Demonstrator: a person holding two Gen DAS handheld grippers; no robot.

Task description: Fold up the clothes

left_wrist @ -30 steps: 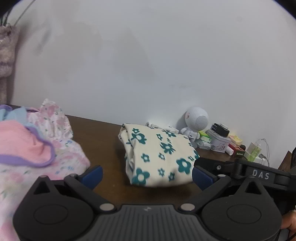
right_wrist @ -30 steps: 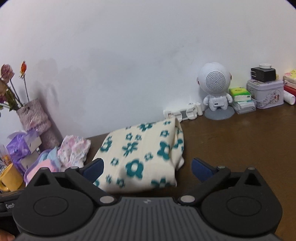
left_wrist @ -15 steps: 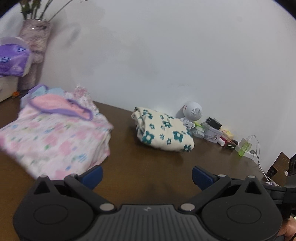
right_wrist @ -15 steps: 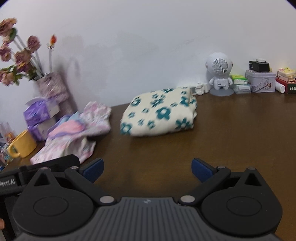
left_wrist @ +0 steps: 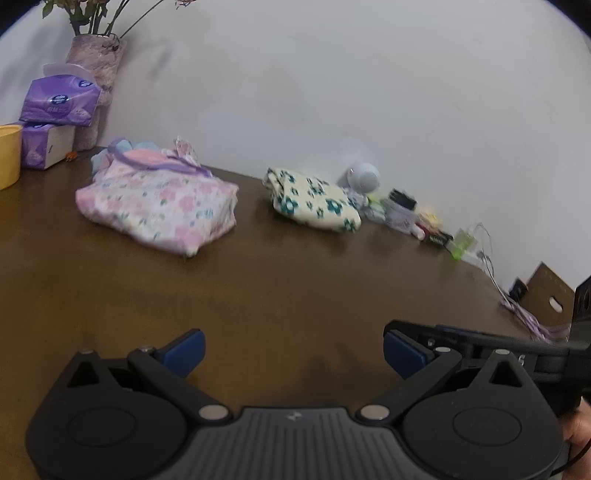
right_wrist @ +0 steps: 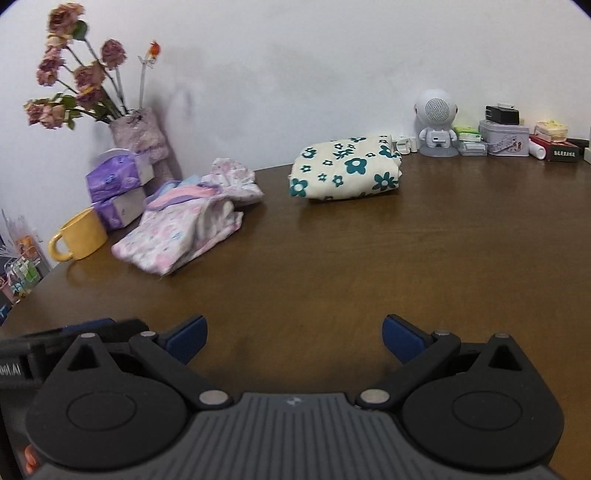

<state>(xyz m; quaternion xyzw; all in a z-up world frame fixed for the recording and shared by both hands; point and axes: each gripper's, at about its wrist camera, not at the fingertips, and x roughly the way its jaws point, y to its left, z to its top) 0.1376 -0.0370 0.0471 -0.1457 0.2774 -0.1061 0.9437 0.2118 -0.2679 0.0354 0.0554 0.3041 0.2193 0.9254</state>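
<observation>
Nearby, yellow mug (right_wrist: 79, 235) stands beside pink clothes pile (right_wrist: 184, 225)

The small things along the wall past the robot toy (left_wrist: 364, 177) are blurry in the left wrist view, so you cannot tell what they are. The yellow mug (left_wrist: 8, 155) is cut off by the left edge there. The flowers (left_wrist: 88, 11) lose their tops at the top edge. A hand (left_wrist: 580, 439) only peeks in at the right corner.

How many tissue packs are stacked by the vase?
2: upper purple tissue pack sits on the lower tissue pack, left of the vase. Others may hide behind.
</observation>
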